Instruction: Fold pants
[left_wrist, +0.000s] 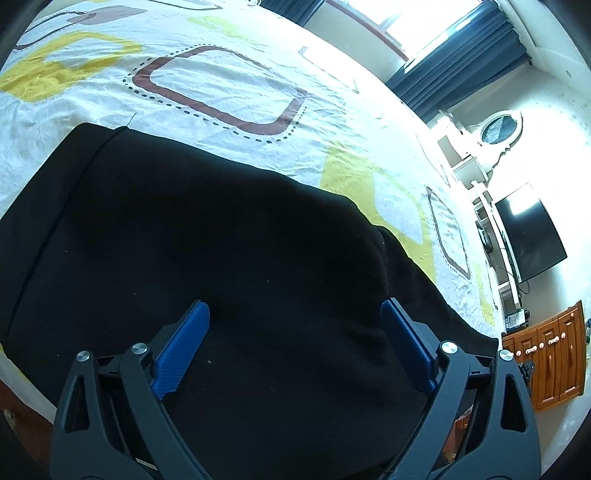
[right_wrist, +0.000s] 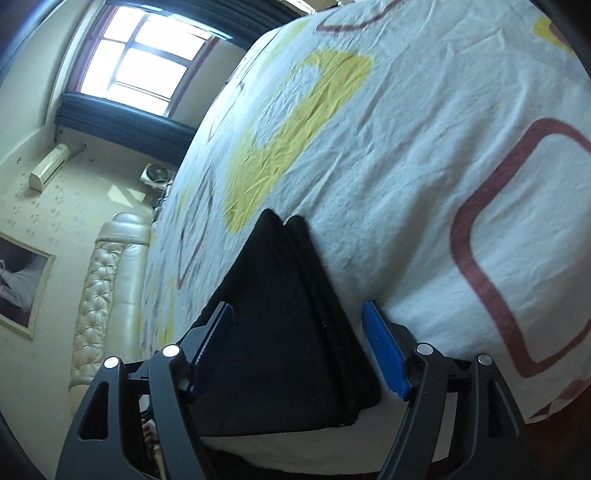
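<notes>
In the left wrist view, the black pants (left_wrist: 207, 236) are seen spread as a broad folded slab over the near part of the bed (left_wrist: 221, 85), their long axis running from the lower left toward the right edge of the bed, with a hemmed end at the left. The left gripper (left_wrist: 293, 332) is held directly over the cloth, its blue pads (left_wrist: 181, 350) standing wide apart with nothing pinched between them; cloth is shown on every side of it. In the right wrist view, a stacked, layered end of the pants (right_wrist: 284, 317) is seen at the near edge of the bed (right_wrist: 406, 184), narrowing away from the camera toward the middle of the sheet. The right gripper (right_wrist: 297, 350) is set astride this end, jaws parted and clear of the fabric on both sides, so nothing is gripped. Neither gripper is judged plainly the nearer; each is already at the pants.
</notes>
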